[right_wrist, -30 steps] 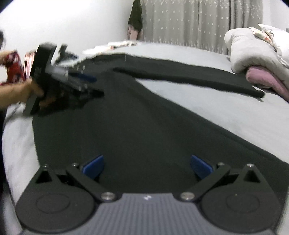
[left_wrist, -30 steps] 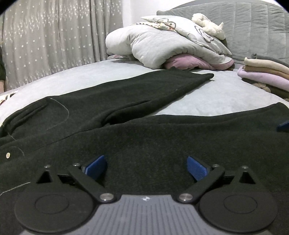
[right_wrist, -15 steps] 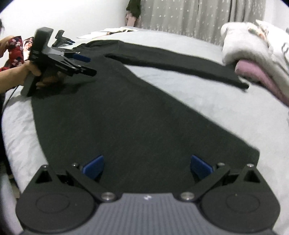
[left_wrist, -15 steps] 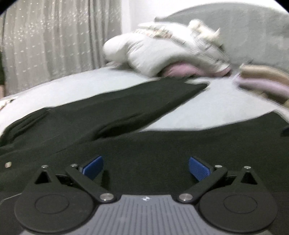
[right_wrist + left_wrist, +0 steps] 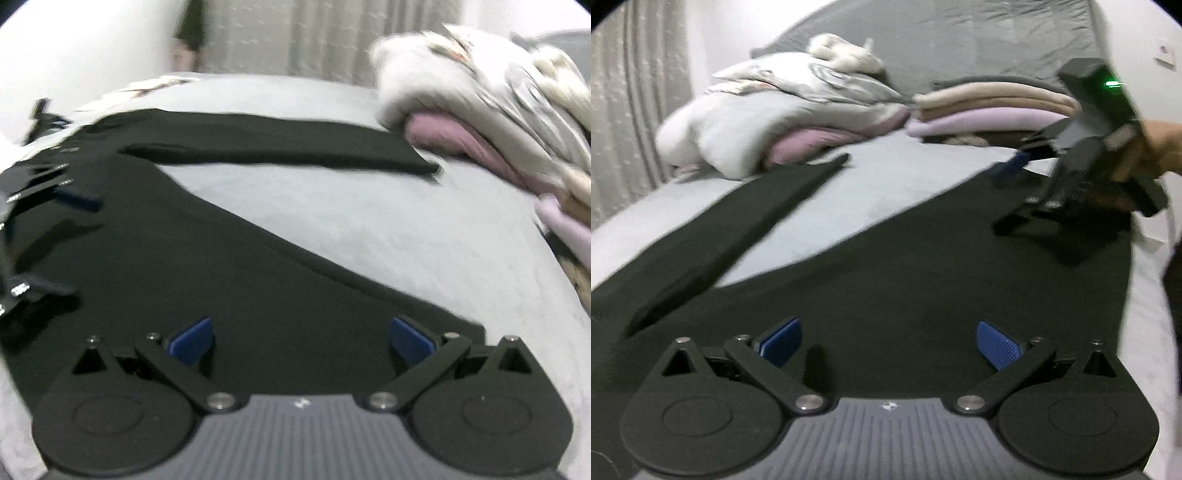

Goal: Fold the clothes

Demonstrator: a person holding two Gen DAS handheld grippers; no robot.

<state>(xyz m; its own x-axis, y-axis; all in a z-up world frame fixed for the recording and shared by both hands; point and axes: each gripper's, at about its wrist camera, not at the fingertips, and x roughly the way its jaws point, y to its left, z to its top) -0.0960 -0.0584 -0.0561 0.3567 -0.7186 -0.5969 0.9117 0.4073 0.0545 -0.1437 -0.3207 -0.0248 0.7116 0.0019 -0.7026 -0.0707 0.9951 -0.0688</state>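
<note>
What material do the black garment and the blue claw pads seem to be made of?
The black garment looks like a soft, matte knit or fleece: no shine and a limp drape, though blur hides the weave. The blue pads look like ridged rubber or plastic, with a fine grid texture.

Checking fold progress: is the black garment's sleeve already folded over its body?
No, the sleeve lies stretched out across the bed, apart from the garment body.

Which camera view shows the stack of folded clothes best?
The left wrist view: the stack of folded clothes shows beige and lilac layers in full, beside the bedding pile. The right wrist view catches only a blurred sliver at its right edge.
</note>
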